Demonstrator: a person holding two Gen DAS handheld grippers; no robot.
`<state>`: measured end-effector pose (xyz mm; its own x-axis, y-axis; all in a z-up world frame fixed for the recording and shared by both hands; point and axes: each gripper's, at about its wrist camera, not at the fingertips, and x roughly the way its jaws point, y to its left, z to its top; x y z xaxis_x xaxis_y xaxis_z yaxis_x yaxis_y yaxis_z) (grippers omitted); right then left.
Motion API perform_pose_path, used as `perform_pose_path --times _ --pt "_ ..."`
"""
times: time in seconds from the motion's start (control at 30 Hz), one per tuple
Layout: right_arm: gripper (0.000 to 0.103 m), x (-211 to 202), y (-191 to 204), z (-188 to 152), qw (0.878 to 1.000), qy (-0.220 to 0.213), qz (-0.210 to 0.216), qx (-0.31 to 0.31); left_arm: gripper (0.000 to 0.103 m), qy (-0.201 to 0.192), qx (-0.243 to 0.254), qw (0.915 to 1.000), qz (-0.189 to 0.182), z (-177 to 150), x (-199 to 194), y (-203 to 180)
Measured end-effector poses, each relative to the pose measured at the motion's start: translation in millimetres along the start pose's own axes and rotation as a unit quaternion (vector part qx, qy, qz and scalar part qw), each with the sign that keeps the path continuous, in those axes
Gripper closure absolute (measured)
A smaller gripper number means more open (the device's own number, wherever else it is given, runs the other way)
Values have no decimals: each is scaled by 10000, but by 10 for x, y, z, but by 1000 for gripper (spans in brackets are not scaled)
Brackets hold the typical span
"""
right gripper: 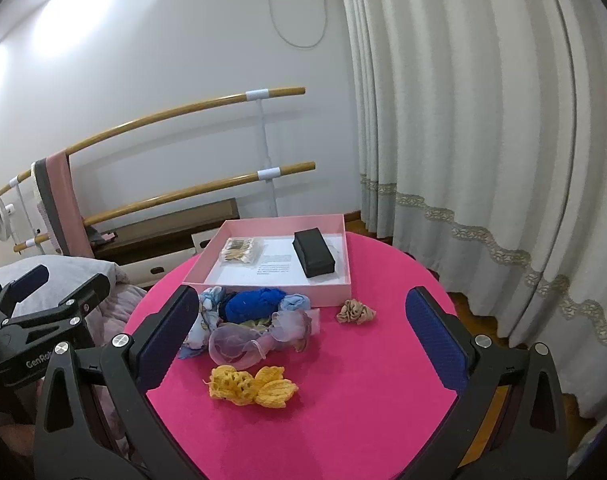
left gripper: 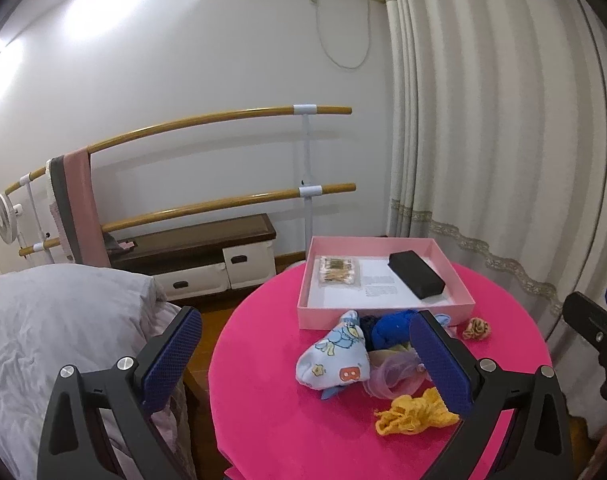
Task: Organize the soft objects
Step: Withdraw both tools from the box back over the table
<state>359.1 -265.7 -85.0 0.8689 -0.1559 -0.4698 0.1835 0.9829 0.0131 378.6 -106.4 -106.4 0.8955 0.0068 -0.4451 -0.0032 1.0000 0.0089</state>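
A pile of soft items lies on the round pink table: a light-blue printed cloth, a blue knit piece, a sheer pink scrunchie, a yellow crochet piece and a tan scrunchie. Behind them stands an open pink box. My left gripper is open and empty above the table's left side. My right gripper is open and empty above the pile.
In the box lie a black case and a packet of cotton swabs. A bed with grey bedding is left of the table. Curtains hang at the right. A low bench stands by the wall.
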Motion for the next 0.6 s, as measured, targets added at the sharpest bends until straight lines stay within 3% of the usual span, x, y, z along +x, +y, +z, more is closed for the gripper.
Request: perform_pose_path --times 0.6 --pt "0 43 -127 -37 9998 170 -76 99 0 254 -103 9996 25 -10 -181 177"
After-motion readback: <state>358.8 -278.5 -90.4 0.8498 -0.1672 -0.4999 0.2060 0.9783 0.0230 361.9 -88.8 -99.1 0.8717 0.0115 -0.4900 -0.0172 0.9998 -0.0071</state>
